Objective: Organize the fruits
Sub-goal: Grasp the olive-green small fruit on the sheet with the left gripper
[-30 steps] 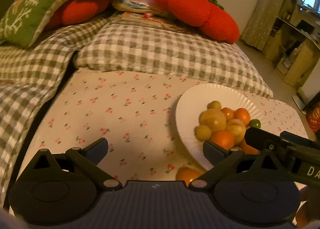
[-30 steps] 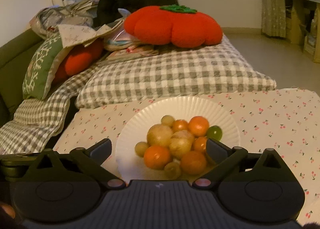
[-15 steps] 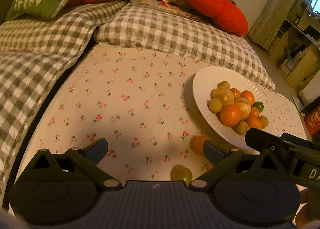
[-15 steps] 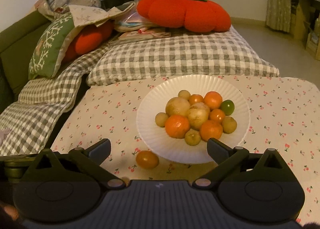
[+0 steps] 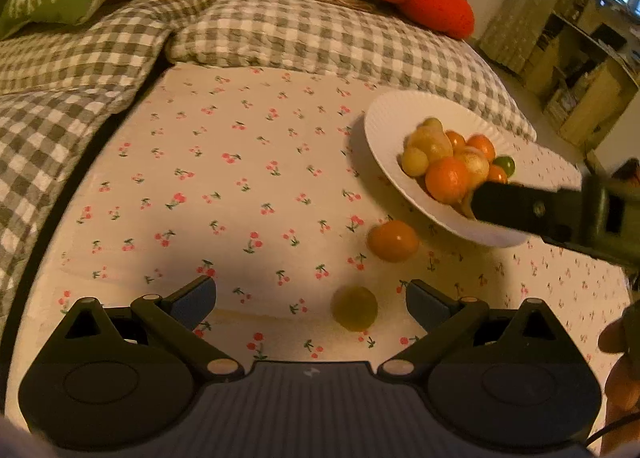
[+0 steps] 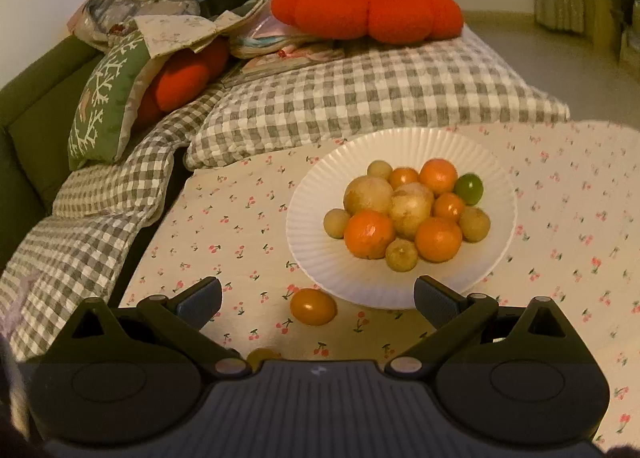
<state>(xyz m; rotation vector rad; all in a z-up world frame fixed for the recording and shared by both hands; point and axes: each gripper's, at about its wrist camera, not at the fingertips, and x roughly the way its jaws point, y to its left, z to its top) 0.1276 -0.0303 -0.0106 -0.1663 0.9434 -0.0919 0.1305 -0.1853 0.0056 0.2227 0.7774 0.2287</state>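
Both grippers stand with their fingers spread wide and nothing between them. Seen from the left wrist, the left gripper (image 5: 311, 296) hangs over the cherry-print cloth (image 5: 224, 185); a yellow-green fruit (image 5: 355, 314) lies loose between its fingertips, nearer the right one, and an orange fruit (image 5: 393, 240) sits just beside the white plate's (image 5: 388, 121) near rim. A dark finger of the right gripper reaches across that plate's near edge.

Seen from the right wrist, the right gripper (image 6: 318, 296) faces the white plate (image 6: 316, 225), heaped with orange and yellowish fruit (image 6: 408, 209). Off the plate's near-left rim lies the orange fruit (image 6: 313, 306); the yellow-green fruit (image 6: 262, 356) peeks out farther from the plate.
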